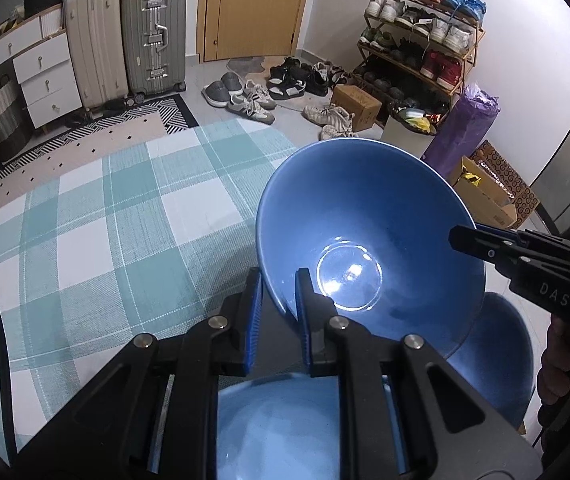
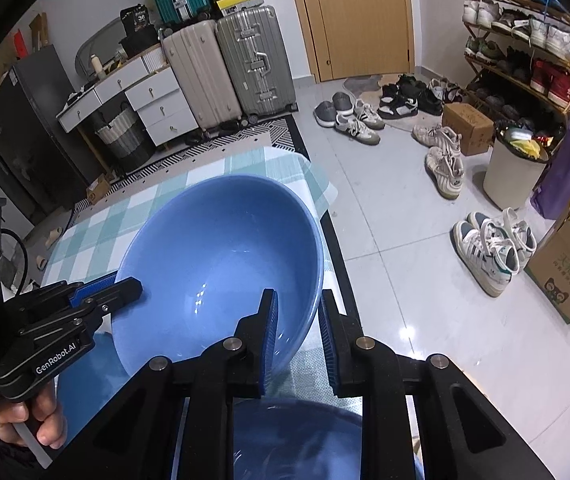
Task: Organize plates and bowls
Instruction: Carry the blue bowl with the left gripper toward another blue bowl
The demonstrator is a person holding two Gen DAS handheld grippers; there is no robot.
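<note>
A glossy blue ceramic bowl (image 1: 369, 240) was held tilted above the bench (image 1: 85, 216), which was covered in a teal-and-white checked cloth. The left gripper (image 1: 279, 292) had its fingers clamped on the bowl's near rim, one blue pad (image 1: 255, 312) outside the wall and the other inside. The right gripper (image 2: 297, 330) gripped the opposite rim the same way, its inner pad (image 2: 269, 336) against the inside wall and the other finger outside. In the left wrist view the right gripper's fingers reached the rim from the right. More blue dishes (image 1: 497, 360) lay below the bowl, partly hidden by the grippers.
</note>
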